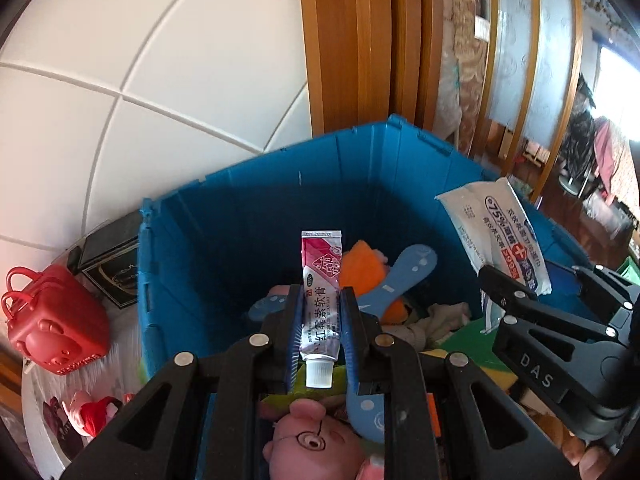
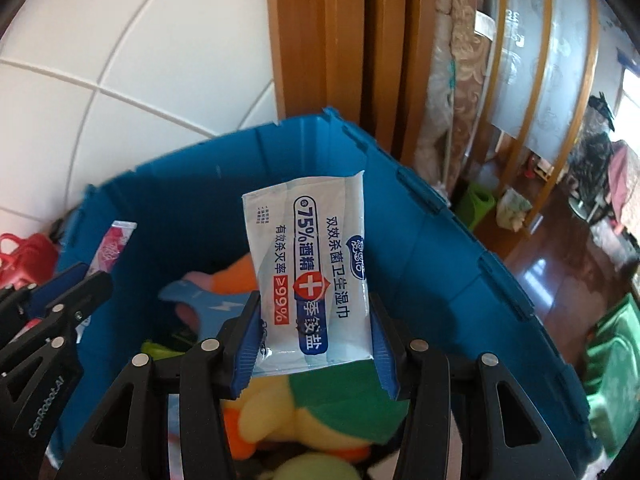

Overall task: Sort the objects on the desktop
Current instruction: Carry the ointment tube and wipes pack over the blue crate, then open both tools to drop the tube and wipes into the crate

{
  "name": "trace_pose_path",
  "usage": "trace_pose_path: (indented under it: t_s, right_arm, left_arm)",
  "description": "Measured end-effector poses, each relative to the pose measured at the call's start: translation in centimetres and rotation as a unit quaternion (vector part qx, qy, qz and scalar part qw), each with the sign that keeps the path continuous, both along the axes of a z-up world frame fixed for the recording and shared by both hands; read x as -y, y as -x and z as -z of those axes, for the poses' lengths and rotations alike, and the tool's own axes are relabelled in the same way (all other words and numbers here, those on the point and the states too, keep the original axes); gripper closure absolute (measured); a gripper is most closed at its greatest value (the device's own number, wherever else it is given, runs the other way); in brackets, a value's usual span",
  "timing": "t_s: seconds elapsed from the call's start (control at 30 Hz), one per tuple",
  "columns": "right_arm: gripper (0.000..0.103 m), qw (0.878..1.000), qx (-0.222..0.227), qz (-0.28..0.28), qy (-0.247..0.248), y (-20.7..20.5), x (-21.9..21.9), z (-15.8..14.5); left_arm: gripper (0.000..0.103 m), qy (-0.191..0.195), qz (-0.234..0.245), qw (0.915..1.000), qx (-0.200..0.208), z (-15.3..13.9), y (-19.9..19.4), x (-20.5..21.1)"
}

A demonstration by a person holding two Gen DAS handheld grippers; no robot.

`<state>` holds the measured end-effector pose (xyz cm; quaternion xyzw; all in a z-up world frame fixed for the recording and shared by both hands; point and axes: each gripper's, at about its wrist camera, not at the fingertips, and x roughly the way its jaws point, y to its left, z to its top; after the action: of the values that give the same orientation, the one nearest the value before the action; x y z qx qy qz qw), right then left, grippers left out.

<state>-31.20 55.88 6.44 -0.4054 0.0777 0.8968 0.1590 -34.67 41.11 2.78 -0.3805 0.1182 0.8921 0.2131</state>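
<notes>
My left gripper point(image 1: 321, 316) is shut on a small pink-and-white ointment tube point(image 1: 321, 280), cap towards the camera, held over the open blue bin point(image 1: 224, 216). My right gripper point(image 2: 314, 332) is shut on a white and blue pack of alcohol wipes point(image 2: 316, 264), also above the blue bin point(image 2: 420, 248). In the left wrist view the wipes pack point(image 1: 500, 228) and the right gripper point(image 1: 536, 284) show at the right. The tube's pink end point(image 2: 114, 246) and the left gripper's black fingers point(image 2: 76, 292) show at the left of the right wrist view.
The bin holds plush toys point(image 1: 312, 436), blue slippers point(image 1: 404, 276), an orange cloth point(image 1: 360, 264) and a yellow-green plush point(image 2: 328, 404). A red bear-shaped case point(image 1: 56, 320) and a black box point(image 1: 112, 256) sit left of the bin. Wooden door frames point(image 1: 360, 40) rise behind.
</notes>
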Motion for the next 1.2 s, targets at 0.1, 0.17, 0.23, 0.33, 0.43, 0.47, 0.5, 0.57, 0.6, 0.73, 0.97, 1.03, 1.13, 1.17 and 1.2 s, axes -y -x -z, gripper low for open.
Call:
trace_pose_path:
  t_s: [0.1,0.17,0.23,0.33,0.43,0.47,0.5,0.57,0.6,0.73,0.97,1.03,1.13,1.17,1.2]
  right_arm:
    - [0.055,1.0,0.013,0.004,-0.017,1.1,-0.3,1.4]
    - [0.055,0.999,0.028,0.002,-0.021,1.8,-0.6,2.2]
    - [0.055,0.999,0.03,0.006,-0.025,1.7,-0.9,2.6]
    - [0.055,0.999,0.03,0.01,-0.028,1.4,-1.3,2.9]
    - [0.055,0.999,0.03,0.015,-0.027,1.3,-1.7,3.0]
    - [0.055,0.999,0.03,0.016,-0.027,1.3,-1.6,3.0]
    - [0.055,0.999,0.029,0.016,-0.029,1.3,-1.6,3.1]
    - [0.054,0.999,0.027,0.017,-0.039,1.2,-1.6,3.0]
    - [0.054,0.999,0.025,0.017,-0.042,1.2,-1.5,2.9]
    - [0.054,0.998,0.017,0.018,-0.064,1.2,-1.1,2.6]
    - [0.052,0.997,0.019,0.014,-0.08,1.5,-0.7,2.8]
    - [0.048,0.996,0.02,0.016,-0.084,1.5,-0.8,2.9]
    - [0.026,0.997,0.024,0.014,-0.076,1.6,-1.0,3.2]
    - [0.019,0.997,0.024,0.014,-0.078,1.5,-1.1,3.2]
    - [0.017,0.996,0.025,0.014,-0.079,1.5,-1.1,3.2]
  left_arm:
    - [0.085,0.013,0.003,0.9999,0.007,1.2,0.5,-0.9]
    - [0.085,0.018,0.005,0.9998,0.011,2.0,0.9,-1.4]
    - [0.085,0.021,0.008,0.9996,0.019,2.8,1.1,-1.7]
    - [0.085,0.029,0.009,0.9993,0.022,3.5,1.4,-2.2]
    - [0.085,0.034,0.008,0.9992,0.02,4.0,1.6,-2.7]
    - [0.085,0.033,0.008,0.9992,0.021,4.1,1.7,-2.7]
    - [0.085,0.031,0.009,0.9992,0.022,4.1,1.7,-2.7]
    - [0.085,0.031,0.005,0.9993,0.021,4.2,1.7,-2.7]
    - [0.085,0.031,0.002,0.9994,0.016,4.1,1.7,-2.6]
    - [0.085,0.023,-0.005,0.9996,0.016,3.9,1.9,-2.3]
    - [0.081,0.015,-0.011,0.9992,0.037,4.4,2.1,-1.8]
    - [0.07,0.014,-0.009,0.9994,0.03,4.3,1.9,-1.8]
    - [0.048,0.015,-0.007,0.9997,0.019,4.0,1.5,-1.9]
    - [0.045,0.018,-0.007,0.9997,0.013,4.0,1.4,-2.0]
    - [0.045,0.021,-0.007,0.9997,0.008,3.9,1.3,-2.0]
